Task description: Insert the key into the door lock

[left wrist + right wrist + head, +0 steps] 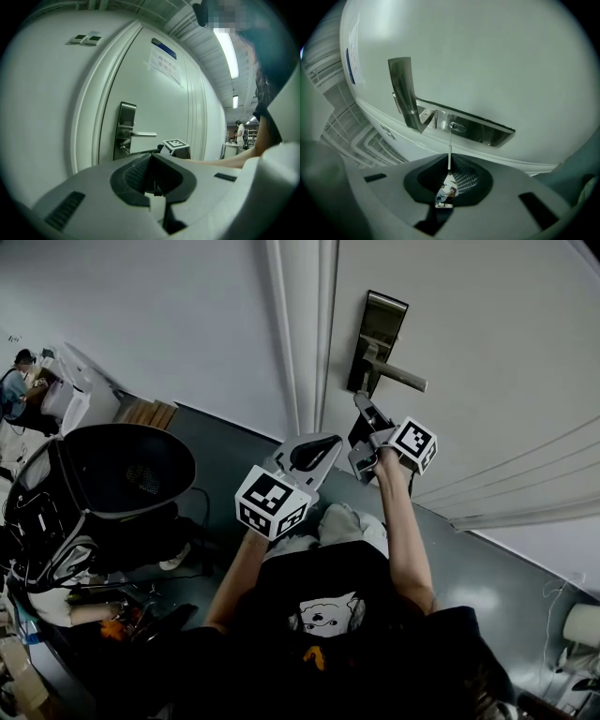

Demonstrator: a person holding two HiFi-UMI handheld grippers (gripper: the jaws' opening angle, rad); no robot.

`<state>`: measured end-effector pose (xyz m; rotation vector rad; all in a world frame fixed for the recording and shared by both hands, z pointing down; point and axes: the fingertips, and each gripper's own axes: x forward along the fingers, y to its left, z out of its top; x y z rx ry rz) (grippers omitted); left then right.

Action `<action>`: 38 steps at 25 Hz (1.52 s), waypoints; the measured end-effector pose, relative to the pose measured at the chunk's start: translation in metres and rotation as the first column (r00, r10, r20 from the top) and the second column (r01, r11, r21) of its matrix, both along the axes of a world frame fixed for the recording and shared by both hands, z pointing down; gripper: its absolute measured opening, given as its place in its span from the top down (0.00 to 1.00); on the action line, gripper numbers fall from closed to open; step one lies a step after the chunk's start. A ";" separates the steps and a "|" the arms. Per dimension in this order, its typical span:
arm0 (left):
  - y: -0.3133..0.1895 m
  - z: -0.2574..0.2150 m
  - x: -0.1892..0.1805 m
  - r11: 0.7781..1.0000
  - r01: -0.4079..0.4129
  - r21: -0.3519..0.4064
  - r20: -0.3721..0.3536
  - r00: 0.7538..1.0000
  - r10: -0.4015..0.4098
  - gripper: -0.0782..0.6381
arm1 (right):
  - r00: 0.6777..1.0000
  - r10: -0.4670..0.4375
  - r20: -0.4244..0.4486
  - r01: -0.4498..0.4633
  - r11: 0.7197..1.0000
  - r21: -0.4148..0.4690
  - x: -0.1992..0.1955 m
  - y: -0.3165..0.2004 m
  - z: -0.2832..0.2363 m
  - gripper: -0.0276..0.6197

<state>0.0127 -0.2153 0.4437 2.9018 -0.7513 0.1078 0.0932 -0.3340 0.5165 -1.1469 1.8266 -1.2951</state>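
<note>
Thin key (449,154) edge-on, tip at keyhole (453,125) of steel lock (483,134)

Upper right of the head view, the lock plate (382,329) sits on the door (487,352). The right gripper (364,409) is just below it and the left gripper (314,451) further down-left — the key (449,150) has its tip at the keyhole (453,125).

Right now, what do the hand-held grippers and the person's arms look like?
The left hand-held gripper and right hand-held gripper have pale grey shells with dark ribbed pads inside the jaws. Each carries a white cube printed with black square markers. The person wears a black short-sleeved T-shirt with a print.
</note>
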 end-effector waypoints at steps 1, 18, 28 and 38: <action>-0.001 0.000 0.001 1.000 0.001 0.001 0.001 1.000 -0.001 0.88 | 1.000 0.001 0.008 -0.001 1.000 -0.001 0.000 -0.002 0.001 0.93; -0.001 0.006 -0.006 0.999 0.039 -0.003 0.008 0.999 -0.039 0.88 | 0.995 -0.016 0.094 0.016 1.000 -0.001 0.001 -0.017 0.006 0.93; -0.004 0.004 -0.010 0.999 0.044 -0.006 0.007 0.999 -0.044 0.88 | 0.980 0.037 0.196 -0.037 0.999 -0.003 0.007 -0.015 0.001 0.93; -0.005 -0.001 -0.010 0.999 0.042 -0.012 0.009 0.999 -0.042 0.88 | 0.956 0.083 0.280 -0.080 0.997 -0.023 0.006 -0.015 -0.004 0.93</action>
